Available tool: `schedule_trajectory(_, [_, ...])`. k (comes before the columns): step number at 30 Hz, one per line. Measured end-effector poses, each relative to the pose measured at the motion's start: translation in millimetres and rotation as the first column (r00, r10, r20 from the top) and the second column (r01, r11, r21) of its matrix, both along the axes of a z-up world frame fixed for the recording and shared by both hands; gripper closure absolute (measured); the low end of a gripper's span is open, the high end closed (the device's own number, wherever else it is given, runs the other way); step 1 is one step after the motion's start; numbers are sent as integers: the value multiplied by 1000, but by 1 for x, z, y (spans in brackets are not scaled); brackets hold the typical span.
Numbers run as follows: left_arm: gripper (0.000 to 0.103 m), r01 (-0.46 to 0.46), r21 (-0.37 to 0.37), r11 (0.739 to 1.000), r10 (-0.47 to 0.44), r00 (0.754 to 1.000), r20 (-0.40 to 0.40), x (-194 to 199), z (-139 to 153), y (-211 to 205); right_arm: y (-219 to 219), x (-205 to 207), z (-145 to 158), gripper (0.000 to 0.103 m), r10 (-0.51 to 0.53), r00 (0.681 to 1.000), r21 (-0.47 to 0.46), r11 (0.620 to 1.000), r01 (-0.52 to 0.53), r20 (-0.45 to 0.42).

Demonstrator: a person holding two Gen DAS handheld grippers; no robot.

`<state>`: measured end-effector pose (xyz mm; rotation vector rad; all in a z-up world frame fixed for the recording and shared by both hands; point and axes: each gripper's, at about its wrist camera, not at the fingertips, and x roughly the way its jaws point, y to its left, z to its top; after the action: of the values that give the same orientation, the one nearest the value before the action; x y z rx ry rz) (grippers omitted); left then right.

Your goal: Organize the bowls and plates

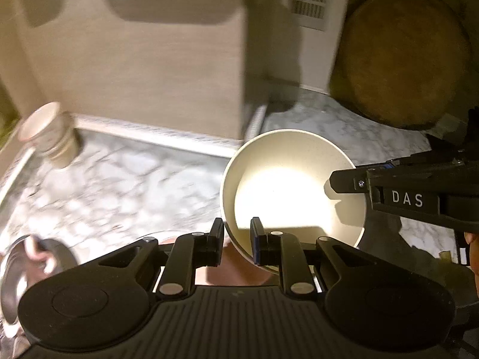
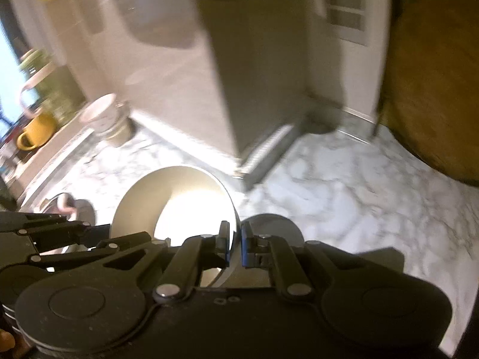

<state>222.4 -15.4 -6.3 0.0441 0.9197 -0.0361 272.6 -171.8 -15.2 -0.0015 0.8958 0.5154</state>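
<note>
Bowl: round cream ceramic bowl [image 1: 287, 191] held above the white marbled countertop [image 1: 119, 185] (blurred).
Left gripper [image 1: 238, 240]: pinching its near rim.
Right gripper [image 2: 235, 246]: pinching the opposite rim.

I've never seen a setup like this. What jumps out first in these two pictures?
A pale bowl, its inside brightly lit, sits mid-frame above a marble counter. Two black grippers pinch its rim on opposite sides: the left gripper at the near edge, the right gripper at the far one. A big round wooden board leans at the upper right.
</note>
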Motion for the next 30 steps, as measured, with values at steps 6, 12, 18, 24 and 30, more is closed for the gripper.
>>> schedule_trajectory(6, [86, -86, 19, 996, 86, 996, 15, -27, 15, 48, 53, -17, 13, 95, 108, 994, -3, 994, -108, 13])
schedule_trajectory(12, [85, -166, 33, 986, 165, 986, 28, -52, 25, 89, 100, -38, 24, 95, 196, 980, -10, 981, -196, 26])
schedule_trajectory(18, [85, -225, 38, 974, 224, 974, 21, -74, 31, 127, 142, -56, 32, 95, 270, 962, -28, 963, -269, 29])
schedule_trajectory(24, [85, -279, 43, 959, 278, 960, 22, -93, 37, 163, 180, -71, 38, 94, 333, 942, -44, 942, -331, 42])
schedule_trajectory(30, [85, -335, 48, 941, 335, 942, 10, -108, 35, 199, 218, -85, 40, 94, 392, 918, -58, 919, -389, 51])
